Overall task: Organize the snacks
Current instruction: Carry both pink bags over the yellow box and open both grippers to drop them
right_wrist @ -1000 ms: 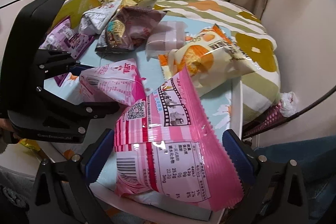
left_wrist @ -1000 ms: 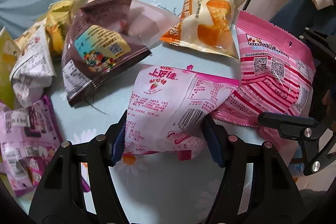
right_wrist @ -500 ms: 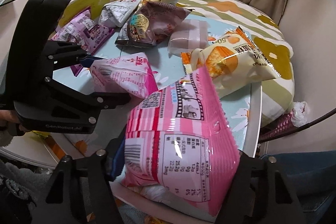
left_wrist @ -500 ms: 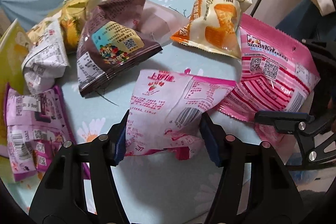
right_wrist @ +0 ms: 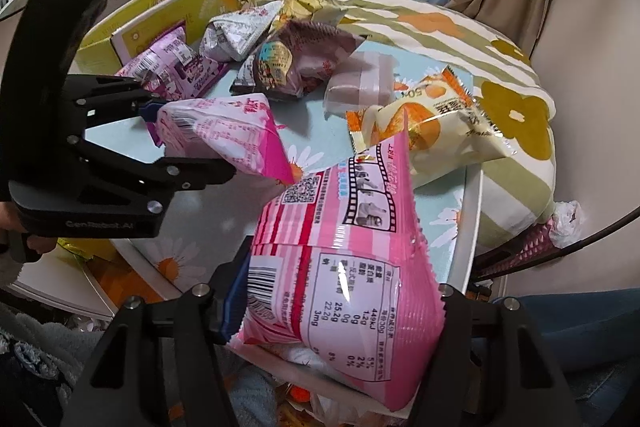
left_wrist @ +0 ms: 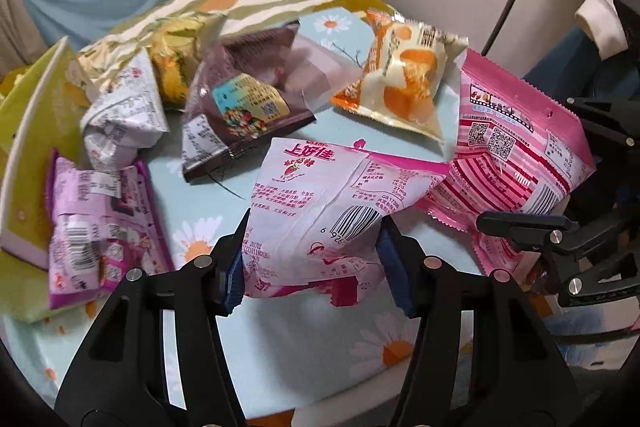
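My left gripper [left_wrist: 316,267] is shut on a pale pink strawberry snack bag [left_wrist: 320,203] and holds it just above the round table [left_wrist: 280,339]. It also shows in the right wrist view [right_wrist: 224,131]. My right gripper [right_wrist: 336,303] is shut on a bright pink striped bag [right_wrist: 344,259], lifted at the table's near edge; this bag shows at the right of the left wrist view [left_wrist: 516,147]. Other snacks lie on the table: an orange-and-cream bag [left_wrist: 404,87], a brown bag [left_wrist: 244,107], a white bag [left_wrist: 124,111], a purple bag [left_wrist: 96,219].
A yellow box [right_wrist: 172,15] stands open at the table's far left, with the purple bag [right_wrist: 168,67] against it. A translucent wrapped pack [right_wrist: 360,83] lies mid-table. A striped flower cloth [right_wrist: 460,39] lies behind. A wall is to the right.
Both grippers have lifted and pulled back with their bags. The jaws have closed in on the striped pink bag, which now stands more upright.
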`<state>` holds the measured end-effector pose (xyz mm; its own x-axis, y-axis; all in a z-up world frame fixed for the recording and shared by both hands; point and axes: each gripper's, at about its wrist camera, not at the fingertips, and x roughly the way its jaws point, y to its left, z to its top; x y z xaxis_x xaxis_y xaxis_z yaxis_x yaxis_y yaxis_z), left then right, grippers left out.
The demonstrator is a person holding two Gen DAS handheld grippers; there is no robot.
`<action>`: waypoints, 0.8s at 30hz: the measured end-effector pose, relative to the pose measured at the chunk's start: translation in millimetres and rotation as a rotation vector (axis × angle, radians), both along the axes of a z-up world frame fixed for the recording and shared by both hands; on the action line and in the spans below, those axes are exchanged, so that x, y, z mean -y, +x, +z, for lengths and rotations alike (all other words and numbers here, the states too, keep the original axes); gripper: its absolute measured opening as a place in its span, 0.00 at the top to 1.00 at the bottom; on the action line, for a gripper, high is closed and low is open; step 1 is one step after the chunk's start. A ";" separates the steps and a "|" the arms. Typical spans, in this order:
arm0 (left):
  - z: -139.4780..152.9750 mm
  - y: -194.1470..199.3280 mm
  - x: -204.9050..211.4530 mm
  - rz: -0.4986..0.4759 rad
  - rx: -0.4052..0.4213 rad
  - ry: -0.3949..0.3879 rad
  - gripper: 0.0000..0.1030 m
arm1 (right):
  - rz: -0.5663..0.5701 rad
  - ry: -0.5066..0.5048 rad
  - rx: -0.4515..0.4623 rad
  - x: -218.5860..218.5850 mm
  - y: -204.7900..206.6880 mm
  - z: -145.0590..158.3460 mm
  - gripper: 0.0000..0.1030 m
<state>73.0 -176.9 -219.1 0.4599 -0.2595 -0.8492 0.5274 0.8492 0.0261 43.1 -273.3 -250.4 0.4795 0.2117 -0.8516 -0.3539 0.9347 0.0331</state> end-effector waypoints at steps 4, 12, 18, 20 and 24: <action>21.3 -6.3 -5.4 0.033 0.033 -0.014 0.46 | -0.010 0.024 0.020 4.8 -1.4 13.5 0.44; 66.8 -18.5 -19.0 0.091 0.126 -0.026 0.46 | 0.002 0.042 0.093 3.4 -3.4 51.3 0.44; 107.1 -20.7 -45.5 0.187 0.185 -0.049 0.46 | 0.030 0.070 0.149 -4.5 2.6 84.9 0.44; 118.7 -19.6 -58.2 0.217 0.208 -0.050 0.46 | 0.048 0.085 0.170 -11.0 8.7 97.8 0.44; 142.3 -7.8 -89.0 0.280 0.250 -0.051 0.46 | 0.085 0.098 0.207 -29.4 23.6 118.9 0.44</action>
